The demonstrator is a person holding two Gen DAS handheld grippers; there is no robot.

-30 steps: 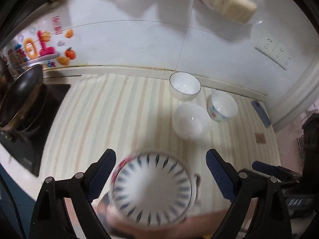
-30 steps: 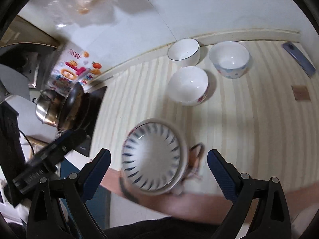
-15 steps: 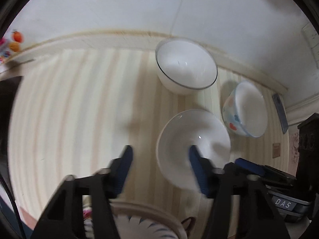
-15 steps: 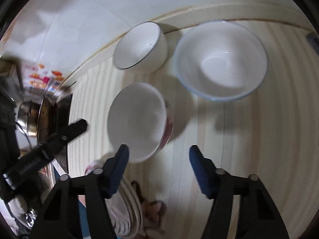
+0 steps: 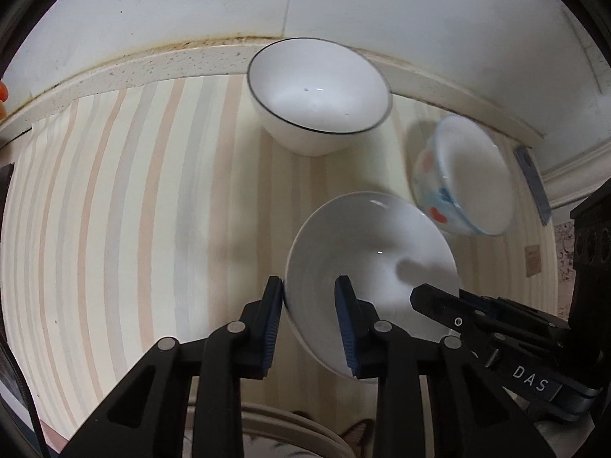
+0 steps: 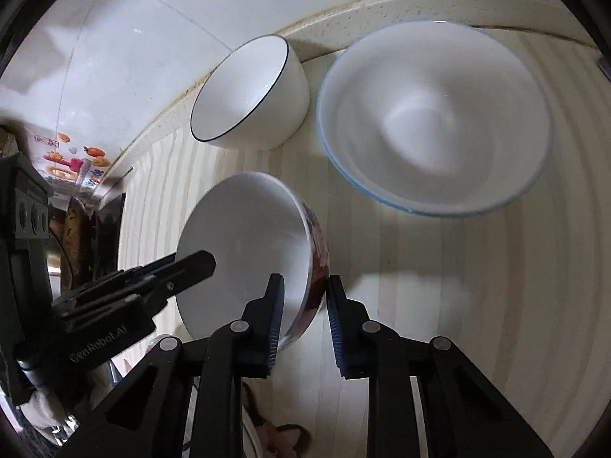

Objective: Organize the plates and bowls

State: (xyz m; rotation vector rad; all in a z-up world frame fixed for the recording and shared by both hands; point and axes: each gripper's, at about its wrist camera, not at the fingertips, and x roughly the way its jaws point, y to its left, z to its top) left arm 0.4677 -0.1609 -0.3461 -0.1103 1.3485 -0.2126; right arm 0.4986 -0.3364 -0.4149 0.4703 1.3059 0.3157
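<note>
Three bowls stand on the striped counter (image 5: 114,229). A black-rimmed bowl (image 5: 319,91) sits at the wall, a blue-rimmed bowl (image 5: 464,179) beside it, and a white bowl with red outer pattern (image 6: 248,263) is nearest. The left gripper (image 5: 310,297) clamps that bowl's left rim; the right gripper (image 6: 303,294) clamps its right rim. One plate edge (image 5: 290,425) shows below.

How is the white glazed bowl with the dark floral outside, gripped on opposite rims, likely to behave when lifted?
The white glazed bowl with the dark floral outside looks rigid and breakable. Its glossy glaze may slide between the pads. With the left hand-held gripper and right hand-held gripper on opposite rims, it should tip little.
</note>
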